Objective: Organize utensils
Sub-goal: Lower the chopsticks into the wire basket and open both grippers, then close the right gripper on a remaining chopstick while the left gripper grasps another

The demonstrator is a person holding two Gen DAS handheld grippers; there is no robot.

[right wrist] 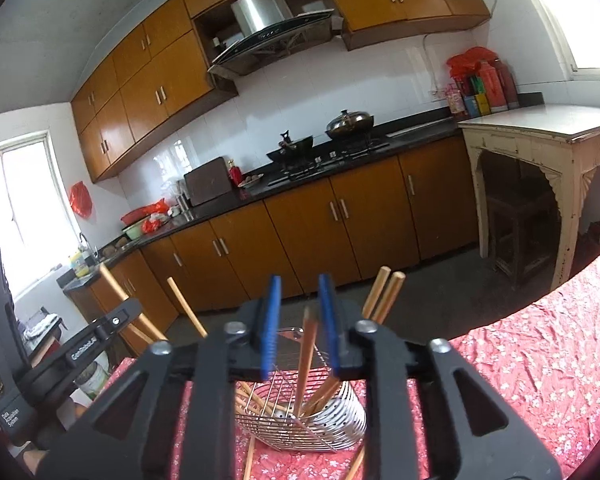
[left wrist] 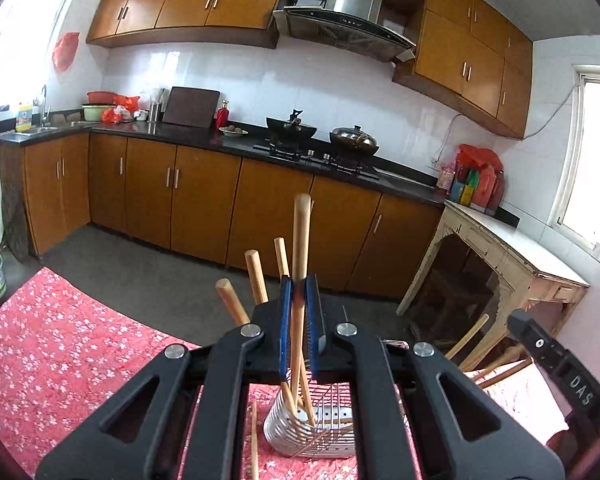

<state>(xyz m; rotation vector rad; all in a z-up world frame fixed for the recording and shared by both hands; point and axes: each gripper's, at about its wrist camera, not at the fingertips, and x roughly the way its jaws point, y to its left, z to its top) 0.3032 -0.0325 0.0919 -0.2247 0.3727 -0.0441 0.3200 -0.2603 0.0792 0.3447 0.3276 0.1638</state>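
My left gripper (left wrist: 300,300) is shut on a long wooden handle (left wrist: 302,232) that stands almost upright, its lower end inside a perforated steel utensil holder (left wrist: 332,436). Several more wooden handles (left wrist: 256,276) lean out of the holder to the left. My right gripper (right wrist: 301,316) is open over the same holder (right wrist: 340,416). A thin wooden stick (right wrist: 307,352) stands in the holder between the blue pads (right wrist: 273,312), closer to the right-hand one, with a gap beside it. Two more sticks (right wrist: 384,292) lean to the right.
The holder sits on a table with a red flowered cloth (left wrist: 60,360). Loose chopsticks lie on the cloth beside the holder (left wrist: 254,440) (right wrist: 249,458). Beyond the table edge are floor, brown cabinets (left wrist: 204,208), a stove with woks (left wrist: 320,148) and a cream side table (right wrist: 540,132).
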